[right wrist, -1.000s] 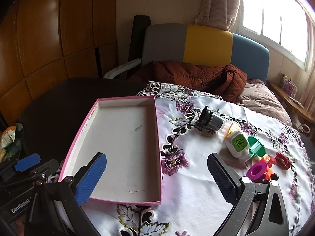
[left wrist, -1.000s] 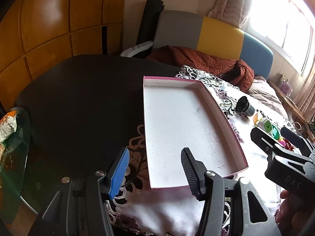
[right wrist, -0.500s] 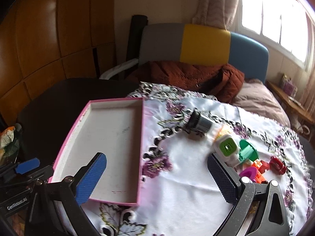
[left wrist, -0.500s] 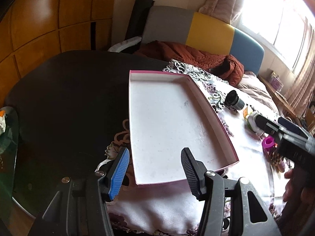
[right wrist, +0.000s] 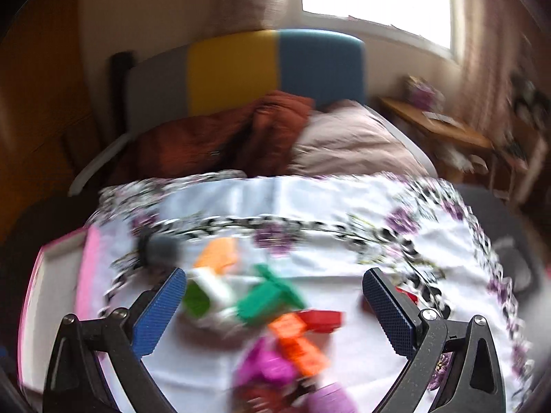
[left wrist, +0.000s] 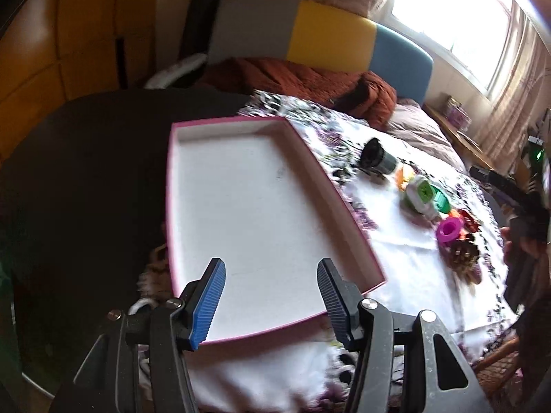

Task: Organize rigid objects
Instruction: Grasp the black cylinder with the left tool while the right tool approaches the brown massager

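Note:
A shallow pink-edged white box (left wrist: 248,216) lies on the flowered cloth, and its corner shows in the right wrist view (right wrist: 51,296). To its right lie a dark cylinder (left wrist: 377,158), a white-and-green piece (left wrist: 422,194) and a magenta ring (left wrist: 449,229). My left gripper (left wrist: 270,297) is open and empty over the box's near edge. My right gripper (right wrist: 273,306) is open and empty just above the blurred toys: a green piece (right wrist: 268,297), an orange piece (right wrist: 298,342), a red piece (right wrist: 322,320) and a magenta piece (right wrist: 268,366).
A white flowered cloth (right wrist: 310,206) covers part of a dark round table (left wrist: 86,158). A rust blanket (right wrist: 220,137) and a grey, yellow and blue chair back (right wrist: 241,75) stand behind it. A wooden side table (right wrist: 444,127) is at the right.
My right gripper has swung right and down over the toys, and its view is now motion-blurred. My left gripper has shifted so the box sits more centred between its fingers. Both stay open.

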Action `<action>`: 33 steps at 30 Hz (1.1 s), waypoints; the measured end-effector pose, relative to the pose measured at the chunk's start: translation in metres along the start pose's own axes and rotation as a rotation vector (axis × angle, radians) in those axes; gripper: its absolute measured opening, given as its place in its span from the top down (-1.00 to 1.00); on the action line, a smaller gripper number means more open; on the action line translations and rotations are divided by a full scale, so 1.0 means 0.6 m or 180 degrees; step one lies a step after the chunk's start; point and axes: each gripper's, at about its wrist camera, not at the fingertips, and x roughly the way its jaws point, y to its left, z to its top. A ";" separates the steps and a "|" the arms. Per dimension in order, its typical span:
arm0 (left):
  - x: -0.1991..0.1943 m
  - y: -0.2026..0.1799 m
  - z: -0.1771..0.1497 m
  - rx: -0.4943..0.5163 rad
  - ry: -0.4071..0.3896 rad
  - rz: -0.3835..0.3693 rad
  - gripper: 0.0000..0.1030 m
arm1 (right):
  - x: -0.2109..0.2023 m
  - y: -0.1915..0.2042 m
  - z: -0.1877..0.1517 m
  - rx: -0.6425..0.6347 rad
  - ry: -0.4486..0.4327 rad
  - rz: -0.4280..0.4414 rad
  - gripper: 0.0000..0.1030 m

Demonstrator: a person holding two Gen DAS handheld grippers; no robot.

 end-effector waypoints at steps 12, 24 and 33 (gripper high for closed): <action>0.113 -0.182 0.128 0.0610 0.0218 -0.0321 -0.31 | 0.012 -0.090 -0.001 0.0909 0.0122 0.0202 -1.00; 0.275 -0.302 0.222 0.0900 0.0342 -0.0221 -0.68 | 0.024 -0.121 -0.003 0.1242 0.0232 0.0332 -1.00; 0.357 -0.338 0.255 0.0933 0.0490 -0.0161 -0.69 | 0.030 -0.117 -0.003 0.1233 0.0288 0.0400 -1.00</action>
